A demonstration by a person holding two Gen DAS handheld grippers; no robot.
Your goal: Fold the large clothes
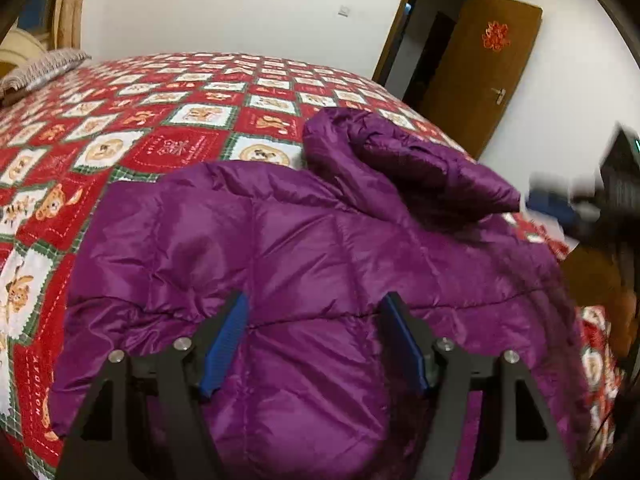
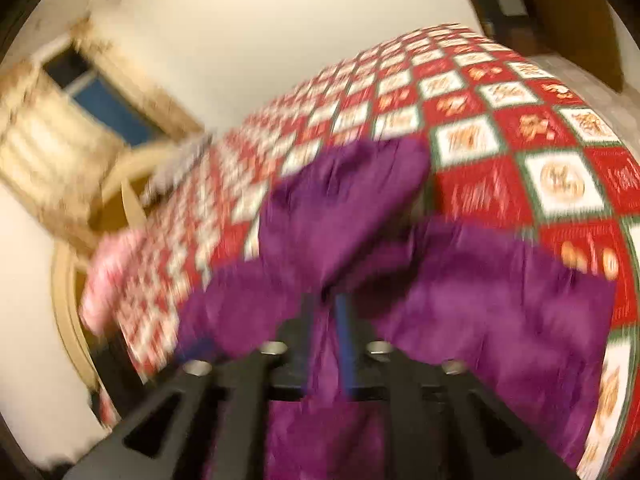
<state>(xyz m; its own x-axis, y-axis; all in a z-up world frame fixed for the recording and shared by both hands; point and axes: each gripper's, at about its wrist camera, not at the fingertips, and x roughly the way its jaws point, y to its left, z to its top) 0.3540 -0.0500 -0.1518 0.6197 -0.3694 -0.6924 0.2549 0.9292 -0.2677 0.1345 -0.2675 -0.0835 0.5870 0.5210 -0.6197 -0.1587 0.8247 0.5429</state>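
Two grippers: left gripper (image 1: 314, 340) spread wide, gripping nothing, poised above jacket (image 1: 304, 264); right gripper (image 2: 326, 312) clenched on a pinch of that purple cloth, though much blurred. Lay puffy and quilted at near edge of bed (image 1: 168, 120), hood (image 1: 400, 160) toward far side. Probably light, soft, slick and springy; best taken by hem or seams.
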